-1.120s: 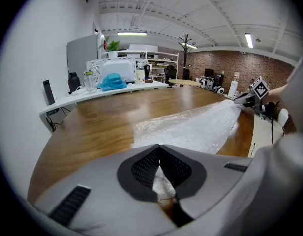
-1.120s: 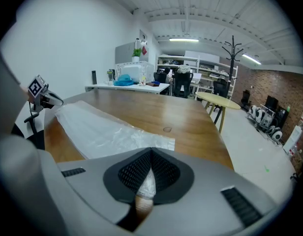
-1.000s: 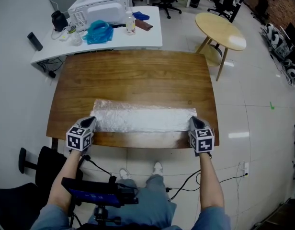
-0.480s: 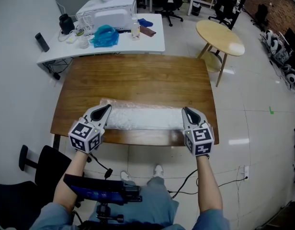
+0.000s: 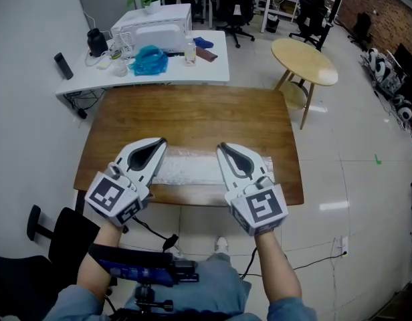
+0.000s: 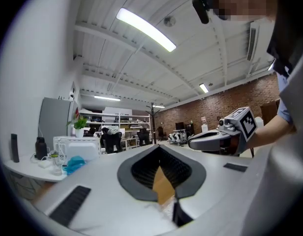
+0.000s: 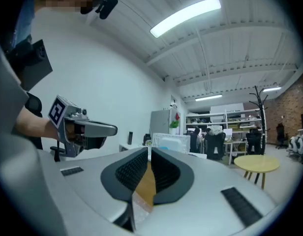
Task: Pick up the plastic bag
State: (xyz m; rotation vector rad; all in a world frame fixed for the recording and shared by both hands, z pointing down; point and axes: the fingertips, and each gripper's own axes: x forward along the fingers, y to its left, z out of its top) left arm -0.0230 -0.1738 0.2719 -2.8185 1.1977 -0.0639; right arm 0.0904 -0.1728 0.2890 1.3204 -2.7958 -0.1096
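Observation:
The plastic bag (image 5: pixel 191 168) is a long crinkly clear sheet across the near part of the brown wooden table (image 5: pixel 192 116). Both grippers are lifted above its near edge, side by side, with their jaws pointing away from me. In the head view my left gripper (image 5: pixel 160 141) covers the bag's left end and my right gripper (image 5: pixel 221 146) covers its middle. In the left gripper view the jaws (image 6: pixel 158 146) meet at the tips, with a fold of plastic (image 6: pixel 164 209) pinched low between them. The right gripper (image 7: pixel 149 150) shows a thin slit at its tips and plastic (image 7: pixel 140 208) caught low between its jaws.
A white desk (image 5: pixel 79 82) behind the table carries a microwave (image 5: pixel 156 22), a blue bag (image 5: pixel 150 61) and a bottle (image 5: pixel 190 53). A round wooden table (image 5: pixel 305 62) stands at the back right. A black chair (image 5: pixel 52 236) is at my lower left, and cables trail on the floor.
Both grippers have risen from the bag's near corners and moved inward toward each other. The right one went furthest, from the bag's right end to its middle.

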